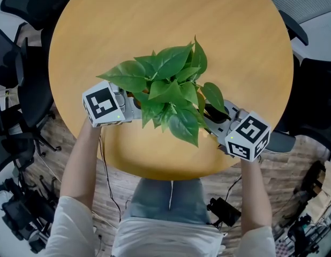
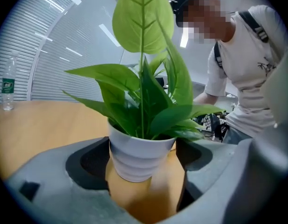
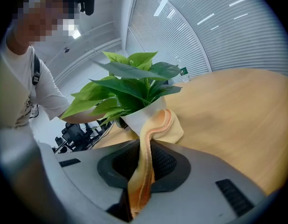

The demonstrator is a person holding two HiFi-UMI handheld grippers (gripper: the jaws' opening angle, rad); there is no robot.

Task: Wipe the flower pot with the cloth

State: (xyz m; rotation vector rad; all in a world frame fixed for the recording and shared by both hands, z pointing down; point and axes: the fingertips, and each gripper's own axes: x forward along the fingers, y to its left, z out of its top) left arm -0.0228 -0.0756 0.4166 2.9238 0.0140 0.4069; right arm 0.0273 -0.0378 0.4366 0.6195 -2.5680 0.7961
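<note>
At the near edge of the round wooden table (image 1: 171, 31) we list the right gripper (image 1: 216, 119), jaws pinching a peach cloth (image 3: 155, 127) whose free end lies against the white flower pot (image 2: 137, 148). We also list the left gripper (image 1: 132, 105), jaws spread wide with that pot standing between them. Farther off stands a water bottle (image 2: 8, 85).
</note>
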